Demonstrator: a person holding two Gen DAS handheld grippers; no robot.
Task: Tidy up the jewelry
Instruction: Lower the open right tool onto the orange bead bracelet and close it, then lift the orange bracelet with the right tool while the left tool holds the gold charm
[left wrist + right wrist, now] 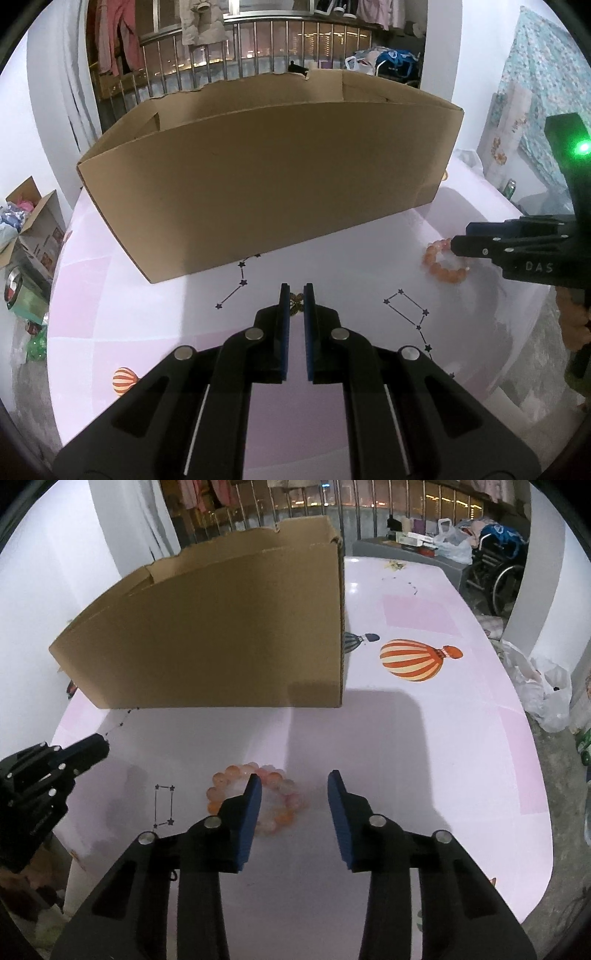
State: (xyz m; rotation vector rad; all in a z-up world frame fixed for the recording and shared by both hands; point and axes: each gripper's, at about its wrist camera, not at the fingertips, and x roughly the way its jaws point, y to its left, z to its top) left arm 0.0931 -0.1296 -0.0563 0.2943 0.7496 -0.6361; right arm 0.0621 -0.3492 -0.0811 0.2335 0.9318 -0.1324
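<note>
A small gold butterfly-shaped jewel [296, 305] sits between the narrowly spaced blue pads of my left gripper [296, 295], which is shut on it just above the pink table [147, 314]. A bracelet of orange and pink beads [258, 797] lies on the table; it also shows in the left wrist view [441, 260]. My right gripper [294, 788] is open, its left finger over the bracelet's middle. An open cardboard box [266, 177] stands behind both grippers, also seen in the right wrist view [221, 635].
The tablecloth carries printed star lines [410, 314] and a striped balloon [417, 661]. A balcony railing [258, 48] with hanging clothes is behind the box. A wheelchair [495, 572] and plastic bags [546, 694] lie beyond the table's right side.
</note>
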